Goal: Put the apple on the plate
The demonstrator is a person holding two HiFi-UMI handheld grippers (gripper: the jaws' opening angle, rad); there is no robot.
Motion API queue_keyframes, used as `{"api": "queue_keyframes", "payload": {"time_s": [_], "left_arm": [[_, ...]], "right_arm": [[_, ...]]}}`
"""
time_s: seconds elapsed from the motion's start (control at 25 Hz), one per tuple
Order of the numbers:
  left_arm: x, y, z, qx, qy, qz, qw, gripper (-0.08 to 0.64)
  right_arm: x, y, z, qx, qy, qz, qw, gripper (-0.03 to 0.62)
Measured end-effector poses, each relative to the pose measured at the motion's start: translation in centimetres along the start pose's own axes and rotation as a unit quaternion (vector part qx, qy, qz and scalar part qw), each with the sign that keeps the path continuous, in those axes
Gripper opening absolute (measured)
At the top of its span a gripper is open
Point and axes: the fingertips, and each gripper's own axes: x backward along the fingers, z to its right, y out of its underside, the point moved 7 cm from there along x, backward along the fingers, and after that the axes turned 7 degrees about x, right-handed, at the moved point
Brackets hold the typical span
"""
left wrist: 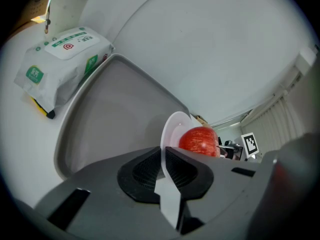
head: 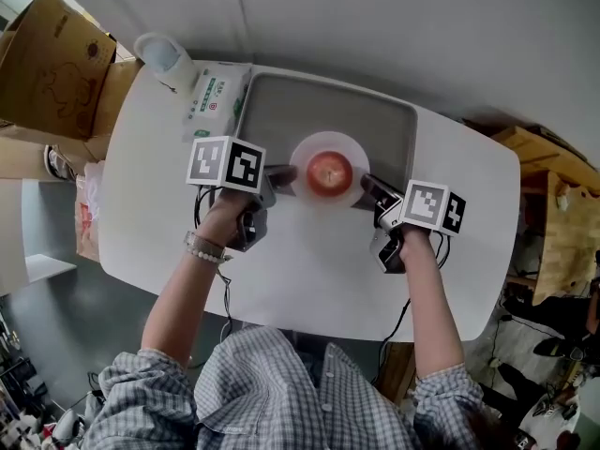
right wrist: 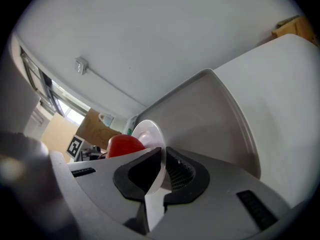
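Head view: white table [head: 309, 270] carried a grey tray [head: 272, 111] toward its 12 o'clock side. A white plate [head: 345, 148] sat over the tray's 6 o'clock rim. The red apple [head: 329, 172] lay on the plate, about at its middle, stem end up.

Left tool [head: 281, 174] met the plate at the plate's 9 o'clock. Right tool [head: 367, 187] met it at about 4 o'clock. 2 tools, 1 plate between them.

Left gripper view: the 2 jaws of the left tool [left wrist: 164, 171] were clenched on the plate's thin rim [left wrist: 172, 129], and the dark pads pressed it from both faces. The apple [left wrist: 198, 140] showed just beyond the jaws, on the plate. The right tool's marker cube [left wrist: 250, 143] was visible past it.

Right gripper view: the jaws of the right tool [right wrist: 162, 171] were likewise pinched onto the plate's rim [right wrist: 147, 131]. The apple [right wrist: 122, 145] sat on the far side of the jaws.

Could not tell whether the plate rested on the tray or was held clear of it.

Wipes pack [head: 216, 97], white with green print, lay on the table touching the tray's 9 o'clock edge. A white container [head: 164, 59] stood just beside the pack, at its 10 o'clock. Cardboard box [head: 52, 59] stood off the table at 10 o'clock. Bracelet [head: 202, 247] on the left wrist.
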Motion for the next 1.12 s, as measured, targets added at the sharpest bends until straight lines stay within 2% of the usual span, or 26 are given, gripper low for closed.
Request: {"api": "queue_keyframes", "payload": {"time_s": [0.6,0.8,0.96,1.12], "left_arm": [[-2.0,-3.3,-1.5,0.011,-0.004,-0.003,0.9999,0.034],[-2.5,-3.6,-1.5,0.012,0.009,-0.002,0.9999,0.032],[-2.9,-3.8,-1.7,0.002,-0.002,-0.005,1.0000,0.032],[-3.0,-4.0,-2.0,0.001,-0.005,-0.002,1.0000,0.032]], "right_arm": [[-3.0,-1.9,1.5,-0.007,0.011,-0.014,1.000,0.043],[-3.4,-2.3,1.9,0.021,0.027,-0.018,0.999,0.043],[-3.8,-2.4,1.8,0.058,0.047,-0.021,0.997,0.043],[-4.2,-2.4,1.8,0.064,0.055,-0.019,0.996,0.043]]}}
